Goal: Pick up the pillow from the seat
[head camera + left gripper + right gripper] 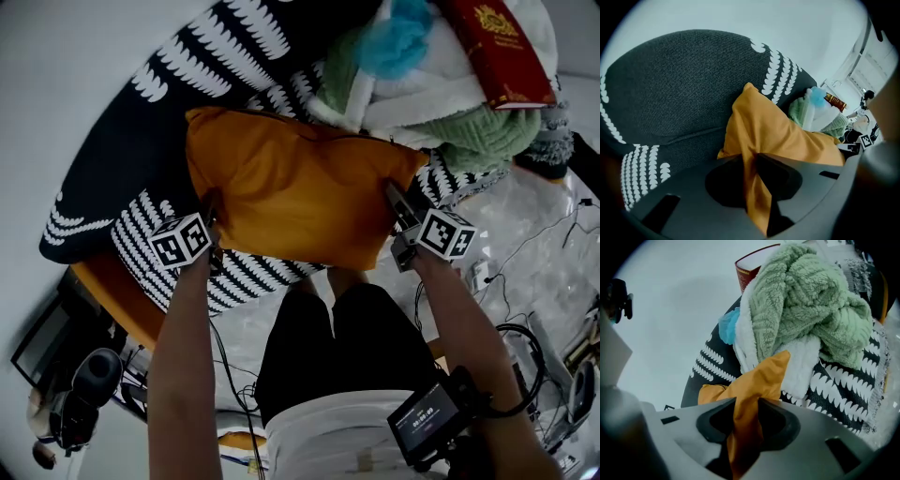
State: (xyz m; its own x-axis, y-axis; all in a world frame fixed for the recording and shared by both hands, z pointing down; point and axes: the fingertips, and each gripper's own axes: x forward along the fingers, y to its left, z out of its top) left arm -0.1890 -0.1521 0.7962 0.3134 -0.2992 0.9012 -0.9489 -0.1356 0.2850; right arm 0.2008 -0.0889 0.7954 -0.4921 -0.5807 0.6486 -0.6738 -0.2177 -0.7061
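Left gripper (212,208) and right gripper (394,197): both clamped on the orange pillow (295,187).
Each pair of jaws pinches a fabric fold at opposite pillow edges. Pillow lies on the black patterned seat (112,131), beside a green blanket (487,131).

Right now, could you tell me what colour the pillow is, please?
Plain orange-yellow pillow; clearest in the head view.
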